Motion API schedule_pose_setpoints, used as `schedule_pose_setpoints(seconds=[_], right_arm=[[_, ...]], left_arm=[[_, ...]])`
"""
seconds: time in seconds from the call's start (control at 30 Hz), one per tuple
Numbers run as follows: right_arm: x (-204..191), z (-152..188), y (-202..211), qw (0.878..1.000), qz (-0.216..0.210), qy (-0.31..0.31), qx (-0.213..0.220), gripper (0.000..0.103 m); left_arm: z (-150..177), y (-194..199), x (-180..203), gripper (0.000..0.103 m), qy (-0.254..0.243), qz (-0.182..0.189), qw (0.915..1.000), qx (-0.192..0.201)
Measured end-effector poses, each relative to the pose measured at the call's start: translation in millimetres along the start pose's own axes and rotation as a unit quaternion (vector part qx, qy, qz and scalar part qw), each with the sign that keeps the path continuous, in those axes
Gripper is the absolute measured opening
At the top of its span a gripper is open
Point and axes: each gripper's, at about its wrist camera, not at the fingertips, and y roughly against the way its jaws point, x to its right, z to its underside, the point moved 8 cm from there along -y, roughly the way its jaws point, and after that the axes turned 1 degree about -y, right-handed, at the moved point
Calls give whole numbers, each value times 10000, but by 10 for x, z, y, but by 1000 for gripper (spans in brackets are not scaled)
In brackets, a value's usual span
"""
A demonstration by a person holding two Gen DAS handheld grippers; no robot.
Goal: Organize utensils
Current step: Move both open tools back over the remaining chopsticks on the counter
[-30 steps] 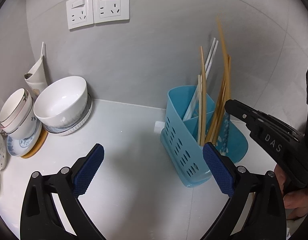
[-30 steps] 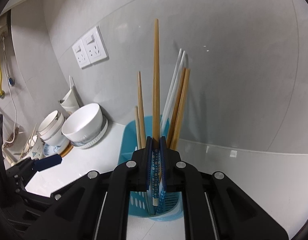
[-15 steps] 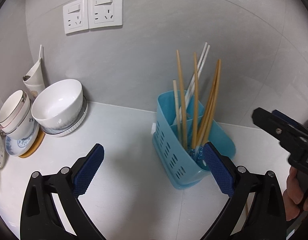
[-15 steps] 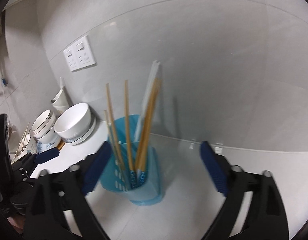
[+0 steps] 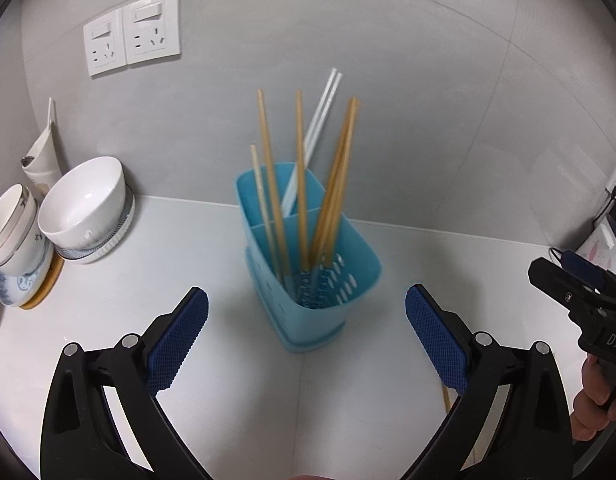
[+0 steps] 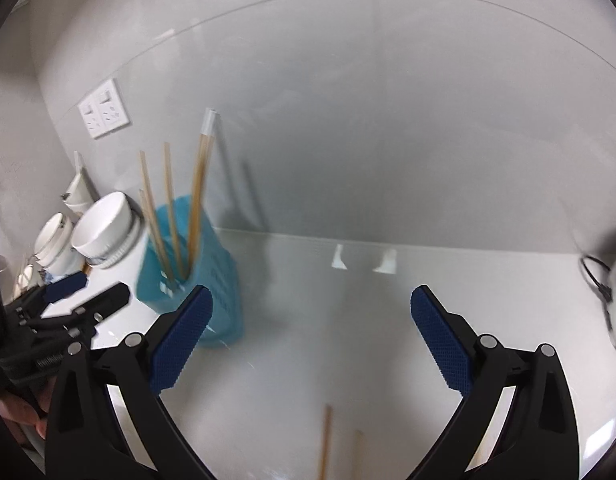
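Beside bowls (image 5: 83, 196), blue caddy (image 5: 308, 268), seemingly wooden chopsticks (image 5: 299, 184), both tongs (image 5: 306, 332) (image 6: 312, 334) released

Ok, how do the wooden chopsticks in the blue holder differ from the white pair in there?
The wooden chopsticks are tan, several, and stand in the near compartment of the blue holder. The white pair is pale, just two, and leans toward the wall from the far compartment. Both kinds stick out well above the rim.

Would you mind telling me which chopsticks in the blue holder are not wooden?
The white plastic pair, leaning in the rear compartment of the blue plastic holder; the other chopsticks are tan wood in the front compartment.
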Motion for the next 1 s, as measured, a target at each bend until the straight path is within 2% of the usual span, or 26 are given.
schedule_pose_setpoints(seconds=[0.23, 0.4, 0.6, 0.77, 1.0], right_arm=[[571, 273, 178, 9983, 460, -240, -281, 95], [908, 444, 315, 9965, 678, -396, -272, 95], [1126, 653, 440, 9948, 856, -382, -407, 95], [1282, 850, 475, 9916, 988, -478, -687, 95], [1520, 1313, 445, 9846, 1112, -521, -1240, 95]], left_arm=[[143, -17, 356, 97, -80, 216, 9995, -217], [303, -65, 659, 97, -200, 298, 9987, -375], [607, -106, 973, 97, -303, 444, 9961, -704], [834, -111, 1135, 97, -445, 445, 9938, -912], [1216, -234, 1227, 97, -330, 440, 9884, -1416]])
